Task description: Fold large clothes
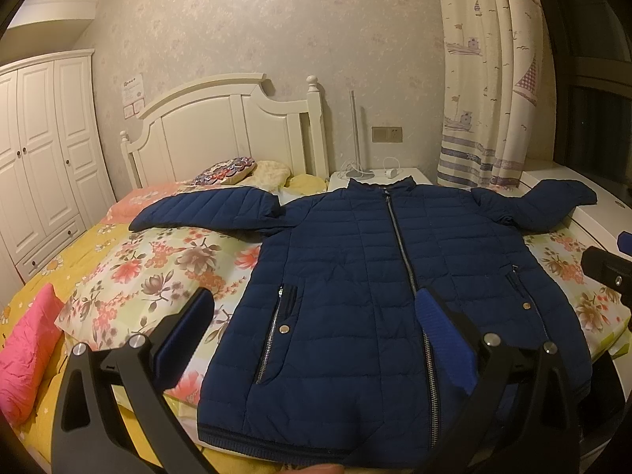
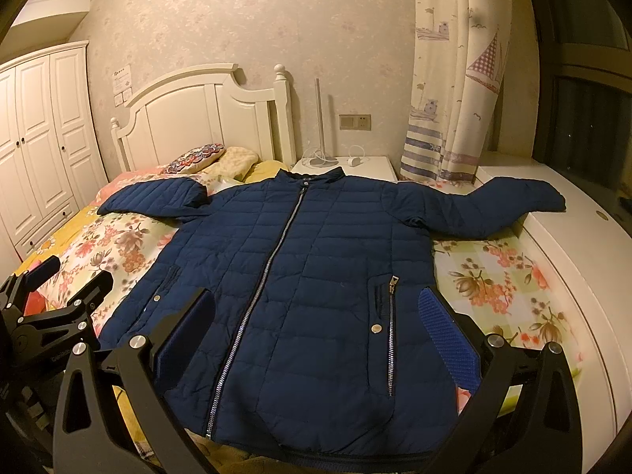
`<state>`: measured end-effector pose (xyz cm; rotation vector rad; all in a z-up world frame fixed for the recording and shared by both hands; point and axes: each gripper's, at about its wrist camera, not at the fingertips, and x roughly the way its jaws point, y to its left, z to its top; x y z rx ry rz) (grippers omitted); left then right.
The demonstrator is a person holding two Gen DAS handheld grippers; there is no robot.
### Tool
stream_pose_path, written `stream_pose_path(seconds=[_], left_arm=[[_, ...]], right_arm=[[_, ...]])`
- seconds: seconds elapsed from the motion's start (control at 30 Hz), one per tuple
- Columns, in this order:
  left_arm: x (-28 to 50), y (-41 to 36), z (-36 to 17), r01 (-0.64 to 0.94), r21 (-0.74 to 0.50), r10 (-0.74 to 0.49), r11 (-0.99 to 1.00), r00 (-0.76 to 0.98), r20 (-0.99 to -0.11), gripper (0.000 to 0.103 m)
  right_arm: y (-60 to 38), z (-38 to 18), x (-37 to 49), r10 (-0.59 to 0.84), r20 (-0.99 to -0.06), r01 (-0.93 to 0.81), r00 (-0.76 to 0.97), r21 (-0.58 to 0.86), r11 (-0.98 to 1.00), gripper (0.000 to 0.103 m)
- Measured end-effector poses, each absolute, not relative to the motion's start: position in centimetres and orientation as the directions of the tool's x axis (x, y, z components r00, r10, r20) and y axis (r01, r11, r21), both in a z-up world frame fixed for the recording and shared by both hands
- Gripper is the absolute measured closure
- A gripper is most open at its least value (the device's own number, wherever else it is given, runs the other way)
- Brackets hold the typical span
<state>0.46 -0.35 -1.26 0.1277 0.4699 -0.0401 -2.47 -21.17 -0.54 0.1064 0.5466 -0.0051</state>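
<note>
Both grippers' fingers (image 2: 450,339) gape above jacket (image 2: 316,276), hem cut off.

navy jacket (image 2: 316,268) flat on floral bedspread (image 2: 493,276), zipped, sleeves spread | right gripper (image 2: 316,324) wide apart above hem

A navy quilted puffer jacket (image 1: 355,276) lies flat, front up, on the floral bed cover (image 1: 166,260), zipped shut, collar toward the headboard, hem at the bed's foot edge. Both sleeves spread outward; the right-hand one overhangs the bed's side edge.
</note>
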Motion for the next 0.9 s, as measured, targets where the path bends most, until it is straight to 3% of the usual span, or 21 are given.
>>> stream_pose_path(seconds=[0.2,0.63,0.73,0.9], left_arm=[[0.4,-0.7,-1.3,0.08,0.125,-0.016,0.989,0.896,-0.443,0.002],[3.3,-2.4,-3.5,0.116,0.144,-0.028,0.983,0.861,-0.507,0.002],[5.7,-3.3,-4.7,0.175,0.113,-0.086,0.978,0.834,-0.545,0.002],[14.0,-5.6,-7.5,0.28,0.089,-0.147,0.956,0.718,-0.681,0.002]], right_arm=[[-21.4,-0.8,-2.5,0.041,-0.511,0.024,0.858,0.12,0.992,0.004],[-24.8,-3.9,0.4,0.054,-0.562,0.063,0.826,0.187,0.98,0.004],[-26.9,-5.0,1.9,0.03,-0.575,0.091,0.817,0.181,0.979,0.004],[-32.8,-8.2,6.0,-0.012,-0.65,0.211,0.76,0.229,0.95,0.004]])
